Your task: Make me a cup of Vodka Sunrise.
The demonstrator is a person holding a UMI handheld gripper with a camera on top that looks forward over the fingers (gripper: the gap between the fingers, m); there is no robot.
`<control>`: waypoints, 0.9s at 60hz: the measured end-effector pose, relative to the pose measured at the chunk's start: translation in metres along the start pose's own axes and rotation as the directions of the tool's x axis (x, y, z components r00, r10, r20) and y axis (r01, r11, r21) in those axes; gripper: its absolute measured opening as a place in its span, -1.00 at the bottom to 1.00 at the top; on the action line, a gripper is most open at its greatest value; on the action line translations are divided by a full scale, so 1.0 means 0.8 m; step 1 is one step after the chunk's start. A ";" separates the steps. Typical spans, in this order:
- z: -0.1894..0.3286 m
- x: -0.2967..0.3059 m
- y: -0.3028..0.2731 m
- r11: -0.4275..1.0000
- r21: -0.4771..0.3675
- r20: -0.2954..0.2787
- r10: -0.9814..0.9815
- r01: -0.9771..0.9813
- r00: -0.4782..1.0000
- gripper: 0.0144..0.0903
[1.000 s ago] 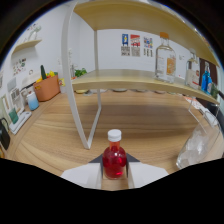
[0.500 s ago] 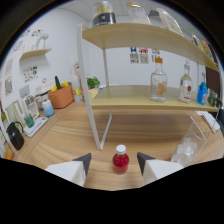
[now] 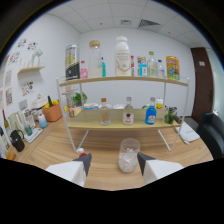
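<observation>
My gripper (image 3: 114,163) is open, its two white fingers spread wide with nothing pressed between them. Just ahead, in line with the gap and nearer the right finger, a clear glass cup (image 3: 129,155) with ice stands on the wooden table (image 3: 105,152). A small patch of red (image 3: 82,155) shows at the left fingertip; the rest of the red-juice bottle is hidden behind that finger. Beyond the cup, the lower board of a white two-tier shelf (image 3: 125,124) carries a clear bottle (image 3: 104,113), a red-labelled clear bottle (image 3: 128,113) and a blue bottle (image 3: 150,114).
The shelf's top board (image 3: 125,78) holds several tall bottles and cans. The shelf's thin white legs (image 3: 74,140) stand on the table. At the left are an orange pot (image 3: 51,112), cups and a dark kettle (image 3: 16,140). A dark chair (image 3: 212,135) sits at the right.
The fingers have opened and let go of the red-juice bottle. The gripper has pulled back and risen, so the whole shelf shows and the ice cup now stands ahead of the fingers.
</observation>
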 end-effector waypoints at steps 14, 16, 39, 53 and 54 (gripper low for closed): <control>-0.028 0.101 0.013 0.999 -0.049 -0.073 -0.009 0.006 0.997 0.89; -0.032 0.113 0.001 0.999 -0.039 -0.077 -0.007 0.004 0.997 0.89; -0.001 0.246 -0.260 0.976 0.212 -0.108 0.066 -0.041 0.992 0.88; 0.068 0.285 -0.325 0.970 0.244 -0.117 0.049 -0.019 0.992 0.86; 0.073 0.284 -0.327 0.970 0.242 -0.114 0.048 -0.020 0.992 0.84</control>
